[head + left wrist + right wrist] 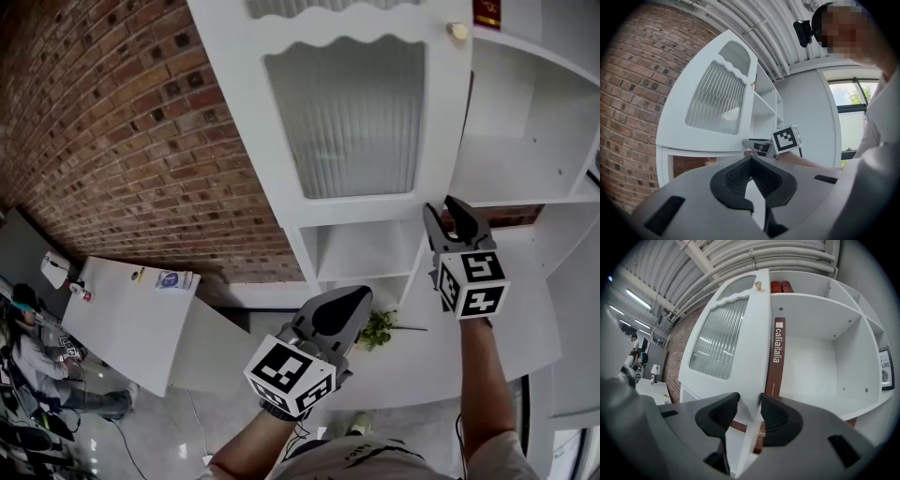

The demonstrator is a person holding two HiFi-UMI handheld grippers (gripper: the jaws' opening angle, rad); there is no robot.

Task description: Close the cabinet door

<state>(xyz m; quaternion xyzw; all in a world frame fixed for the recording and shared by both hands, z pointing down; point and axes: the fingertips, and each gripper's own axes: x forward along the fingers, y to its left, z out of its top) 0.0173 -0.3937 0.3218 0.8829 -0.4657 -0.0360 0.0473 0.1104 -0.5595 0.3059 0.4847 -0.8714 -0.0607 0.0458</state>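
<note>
The white cabinet door [352, 112] with a ribbed glass pane stands swung open, its knob [457, 31] at the top of the free edge. My right gripper [450, 217] is at the door's lower free corner. In the right gripper view, the right gripper [749, 411] has a pad on each side of the door [726, 333] edge and is shut on it. My left gripper [345, 305] hangs lower and to the left, away from the door, shut with nothing in it. In the left gripper view, the left gripper [751, 164] faces the door [717, 98].
Open white shelves [811, 348] sit behind the door, with a brown book [777, 357] upright by its edge. A green sprig [378, 328] lies on the white counter [450, 356]. A brick wall [112, 141] stands to the left, with a white table [122, 319] and a seated person [28, 347].
</note>
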